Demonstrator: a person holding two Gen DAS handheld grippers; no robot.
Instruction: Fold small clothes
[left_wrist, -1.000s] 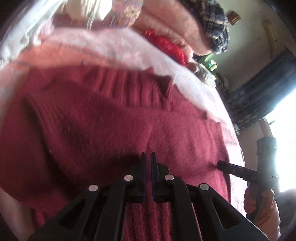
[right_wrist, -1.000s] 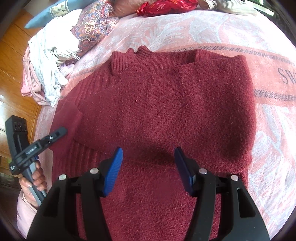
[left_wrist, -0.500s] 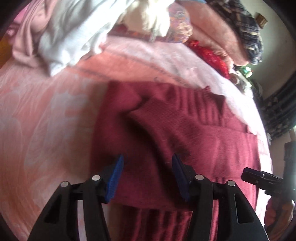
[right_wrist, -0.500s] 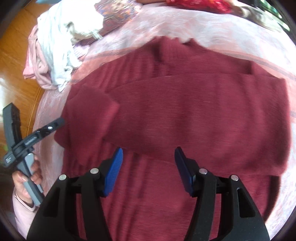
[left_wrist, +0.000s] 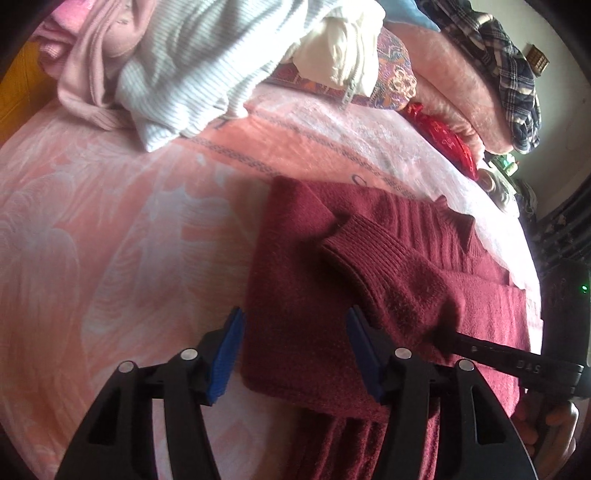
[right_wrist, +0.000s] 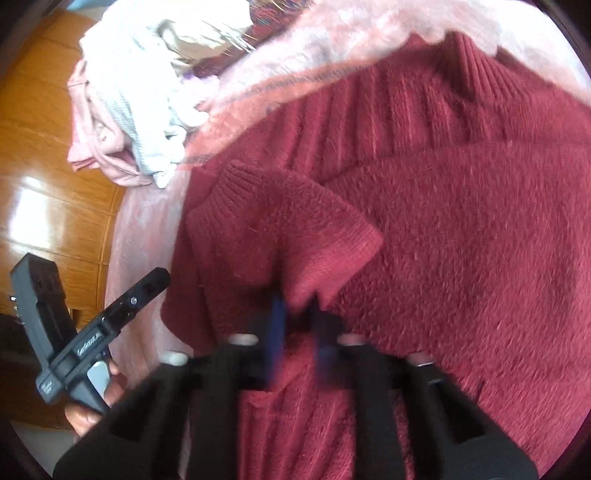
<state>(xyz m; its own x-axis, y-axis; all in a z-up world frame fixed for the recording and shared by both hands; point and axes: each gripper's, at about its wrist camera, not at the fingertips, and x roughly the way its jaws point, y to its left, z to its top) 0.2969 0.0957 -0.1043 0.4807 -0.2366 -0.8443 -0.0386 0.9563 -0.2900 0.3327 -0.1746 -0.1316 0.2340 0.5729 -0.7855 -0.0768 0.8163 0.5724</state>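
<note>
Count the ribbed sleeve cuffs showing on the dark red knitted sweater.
1: a ribbed cuff lies folded across the dark red knitted sweater, near its left edge in the left wrist view. The other sleeve's cuff may be hidden under the folds.

1. The left gripper (left_wrist: 295, 354) pointed steeply downward. Its jaws had just been opening and stood apart, with the blue pads (left_wrist: 226, 356) pressing on nothing.
2. The right gripper (right_wrist: 297, 325) also pointed steeply downward. Its jaws had just been closing and stood nearly together; its own view was blurred.
3. The left hand (right_wrist: 94, 402) gripped its tool's handle at the lower left of the right wrist view.
4. The right hand (left_wrist: 550, 432) showed fingers wrapped around its handle at the lower right of the left wrist view.
</note>
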